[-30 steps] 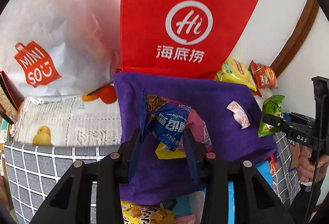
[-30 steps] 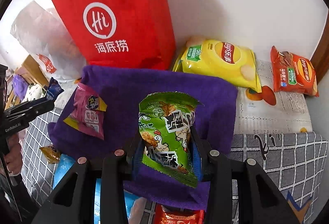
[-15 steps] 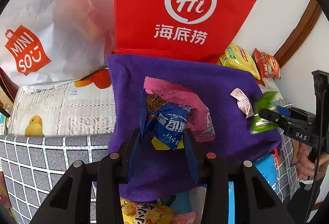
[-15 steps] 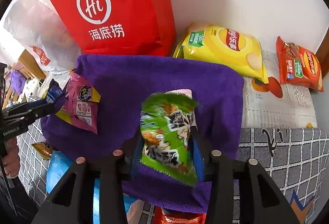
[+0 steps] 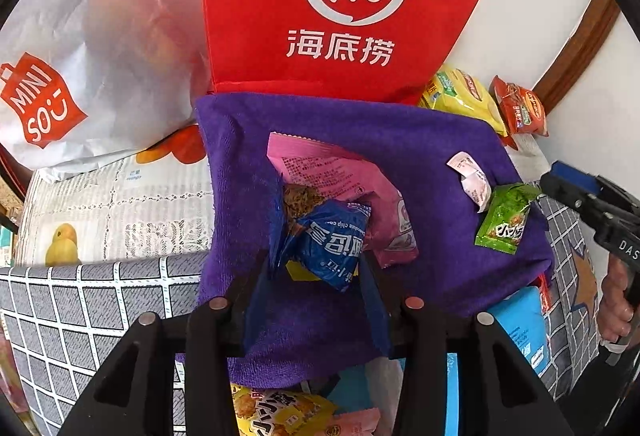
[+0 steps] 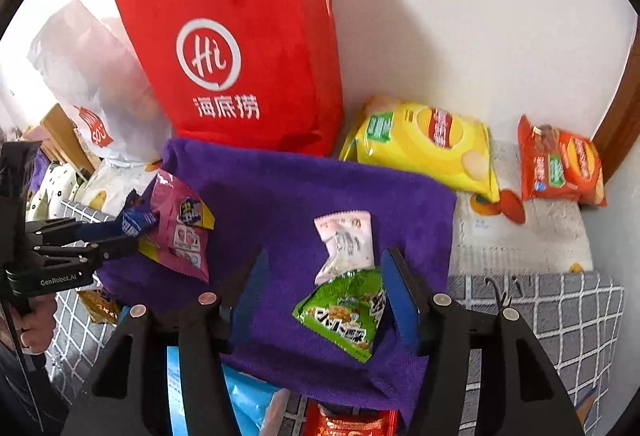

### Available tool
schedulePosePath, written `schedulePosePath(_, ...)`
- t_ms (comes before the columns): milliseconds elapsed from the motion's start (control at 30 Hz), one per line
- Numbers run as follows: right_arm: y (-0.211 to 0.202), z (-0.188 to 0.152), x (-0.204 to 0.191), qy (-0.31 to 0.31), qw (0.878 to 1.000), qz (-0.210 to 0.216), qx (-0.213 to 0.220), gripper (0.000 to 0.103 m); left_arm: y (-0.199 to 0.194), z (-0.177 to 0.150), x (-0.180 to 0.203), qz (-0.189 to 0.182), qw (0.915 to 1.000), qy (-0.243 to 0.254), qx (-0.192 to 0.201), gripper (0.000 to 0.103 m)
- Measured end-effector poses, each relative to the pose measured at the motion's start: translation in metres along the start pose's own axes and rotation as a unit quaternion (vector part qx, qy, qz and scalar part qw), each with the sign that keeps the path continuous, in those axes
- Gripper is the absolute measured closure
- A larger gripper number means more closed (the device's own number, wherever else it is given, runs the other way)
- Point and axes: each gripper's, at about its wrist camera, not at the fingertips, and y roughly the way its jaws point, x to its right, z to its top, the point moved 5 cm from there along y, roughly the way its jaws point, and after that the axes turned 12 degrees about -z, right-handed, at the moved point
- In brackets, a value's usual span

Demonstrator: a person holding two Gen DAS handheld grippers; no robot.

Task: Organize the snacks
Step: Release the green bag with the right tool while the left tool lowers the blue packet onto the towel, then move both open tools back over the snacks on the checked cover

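My left gripper (image 5: 316, 268) is shut on a blue snack packet (image 5: 326, 244), held just above a pink packet (image 5: 340, 188) that lies on the purple towel (image 5: 420, 140). My right gripper (image 6: 324, 276) is open. A green snack packet (image 6: 344, 312) lies on the towel (image 6: 280, 188) between its jaws, touching the right one, just in front of a small white-pink packet (image 6: 344, 240). The green packet (image 5: 504, 224) and white-pink packet (image 5: 468, 176) also show at the towel's right side in the left wrist view, beside the right gripper (image 5: 576, 192).
A red Haidilao bag (image 6: 240, 48) and a white Miniso bag (image 5: 80, 48) stand behind the towel against the wall. A yellow chips bag (image 6: 424, 144) and an orange chips bag (image 6: 560, 164) lie at the back right. More packets (image 5: 276, 412) lie below the towel's front edge.
My right gripper has opened and let go of the green packet, which now lies on the towel. My left gripper has moved forward over the pink packet, still holding the blue packet.
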Motion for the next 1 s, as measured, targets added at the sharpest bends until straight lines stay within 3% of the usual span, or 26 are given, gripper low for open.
schedulePosePath(67, -0.001, 0.001, 0.0, -0.003, 1.0, -0.012, 0.008, 0.045, 0.0, 0.001, -0.001, 0.008, 0.9999, -0.004, -0.004, 0.047)
schedulePosePath(200, -0.002, 0.002, -0.002, -0.003, 1.0, -0.015, 0.013, 0.045, -0.004, 0.002, -0.002, 0.01, 0.9999, -0.008, 0.0, 0.039)
schedulePosePath(367, -0.012, 0.007, -0.002, 0.014, 0.999, -0.016, 0.049, 0.045, -0.016, 0.006, 0.001, -0.011, 0.9996, -0.016, 0.019, 0.036)
schedulePosePath(500, -0.017, 0.011, -0.006, 0.033, 0.999, 0.007, 0.041, 0.045, -0.027, 0.009, 0.004, -0.024, 0.9989, -0.019, 0.035, 0.03)
schedulePosePath(700, -0.037, 0.013, -0.008, 0.026, 0.998, -0.017, 0.051, 0.045, -0.039, 0.01, 0.009, -0.033, 0.9983, -0.015, 0.046, 0.028)
schedulePosePath(833, -0.045, -0.001, -0.001, 0.03, 0.998, -0.037, 0.048, 0.045, -0.043, 0.01, 0.017, -0.043, 0.9979, -0.01, 0.048, 0.028)
schedulePosePath(1000, -0.045, -0.04, 0.013, 0.023, 0.998, -0.063, 0.012, 0.045, -0.053, 0.007, 0.027, -0.054, 0.9972, 0.002, 0.052, 0.028)
